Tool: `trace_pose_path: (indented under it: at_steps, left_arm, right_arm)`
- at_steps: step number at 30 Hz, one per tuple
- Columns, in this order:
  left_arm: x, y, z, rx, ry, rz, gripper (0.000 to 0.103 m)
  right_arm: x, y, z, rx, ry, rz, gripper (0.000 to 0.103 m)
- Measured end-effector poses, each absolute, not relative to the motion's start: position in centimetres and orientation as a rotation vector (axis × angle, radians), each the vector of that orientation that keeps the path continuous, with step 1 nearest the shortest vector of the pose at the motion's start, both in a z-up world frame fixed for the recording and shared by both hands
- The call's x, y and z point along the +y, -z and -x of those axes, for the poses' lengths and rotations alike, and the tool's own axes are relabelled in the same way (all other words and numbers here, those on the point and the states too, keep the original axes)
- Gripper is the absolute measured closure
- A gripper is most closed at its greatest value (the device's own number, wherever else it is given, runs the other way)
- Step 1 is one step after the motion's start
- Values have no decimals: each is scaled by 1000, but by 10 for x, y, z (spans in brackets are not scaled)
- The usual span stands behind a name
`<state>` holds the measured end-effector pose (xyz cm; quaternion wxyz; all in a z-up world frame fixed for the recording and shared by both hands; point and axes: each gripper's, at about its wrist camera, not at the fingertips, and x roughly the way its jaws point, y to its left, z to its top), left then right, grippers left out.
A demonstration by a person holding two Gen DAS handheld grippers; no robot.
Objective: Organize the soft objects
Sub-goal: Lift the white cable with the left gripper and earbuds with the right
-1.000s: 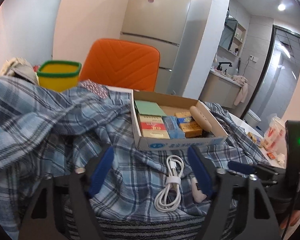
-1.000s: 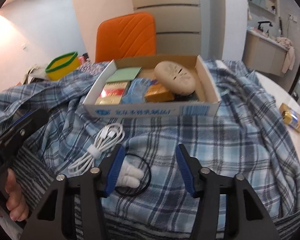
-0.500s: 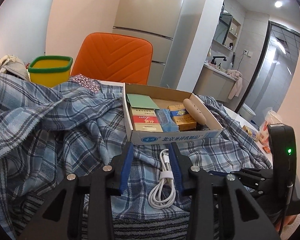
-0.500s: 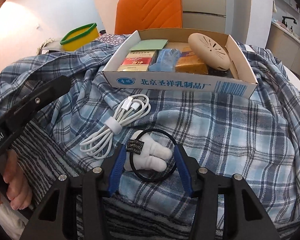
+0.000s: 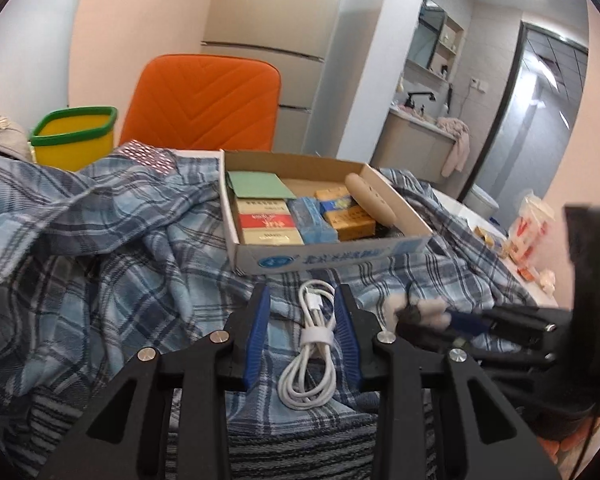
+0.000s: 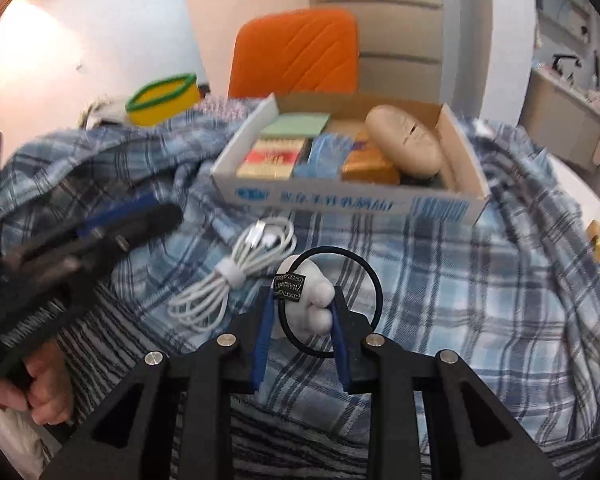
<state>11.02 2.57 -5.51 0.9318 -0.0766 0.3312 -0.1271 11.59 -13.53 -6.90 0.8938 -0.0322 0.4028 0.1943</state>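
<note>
A white plush hair tie [image 6: 318,308] with a black elastic ring lies on the blue plaid shirt [image 6: 480,300]. My right gripper [image 6: 304,296] is shut on its plush part, both pads pressing it. A coiled white cable [image 5: 314,336] lies just left of it. The jaws of my left gripper [image 5: 302,294] are closing, and the cable shows in the narrow gap between them. In the right wrist view the left gripper [image 6: 160,210] hangs to the left of the cable [image 6: 228,276], clear of it. Behind both stands a cardboard box [image 5: 328,258] holding packets and a beige oval thing.
A striped cloth [image 5: 300,452] lies under the shirt's near edge. At the back left stand a yellow tub [image 5: 74,140] with a green rim and an orange chair [image 5: 204,104]. Small packets [image 5: 528,236] sit on the white table at the right.
My right gripper moved forward around the hair tie and closed on its plush part. The left jaws narrowed from wide apart to a slim gap over the cable.
</note>
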Motion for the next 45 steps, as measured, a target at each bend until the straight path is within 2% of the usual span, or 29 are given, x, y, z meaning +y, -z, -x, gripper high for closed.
trace_pose_path:
  at_steps: [8, 13, 16, 20, 21, 22, 23, 24, 36, 41, 45]
  left_arm:
    - [1, 66, -118, 771, 276, 42, 71]
    - [-2, 55, -118, 740, 246, -8, 70]
    - [-11, 54, -126, 755, 197, -75, 40]
    - [-13, 67, -136, 811, 242, -65, 40]
    - [-12, 70, -139, 826, 251, -58, 40]
    - [-11, 72, -140, 834, 260, -50, 48]
    - [-11, 74, -141, 841, 270, -43, 68]
    - [-11, 75, -142, 850, 281, -40, 75]
    - [-21, 93, -148, 953, 282, -86, 76]
    - [-20, 92, -145, 940, 294, -79, 82]
    - [-12, 77, -133, 838, 288, -46, 83]
  right_arm:
    - [-142, 60, -113, 771, -346, 50, 74]
    - [-151, 65, -120, 805, -326, -10, 74]
    - [-157, 66, -123, 812, -310, -45, 74]
    - [-162, 68, -125, 824, -299, -72, 74]
    - [-162, 69, -125, 825, -298, -70, 74]
    - [-161, 69, -125, 825, -299, -68, 74]
    - [-161, 69, -125, 824, -301, -65, 74]
    - [-161, 68, -124, 823, -301, -64, 74]
    - [-160, 70, -124, 836, -310, -60, 74]
    - [-159, 72, -126, 843, -312, -54, 74]
    - [-159, 72, -125, 843, -312, -59, 74]
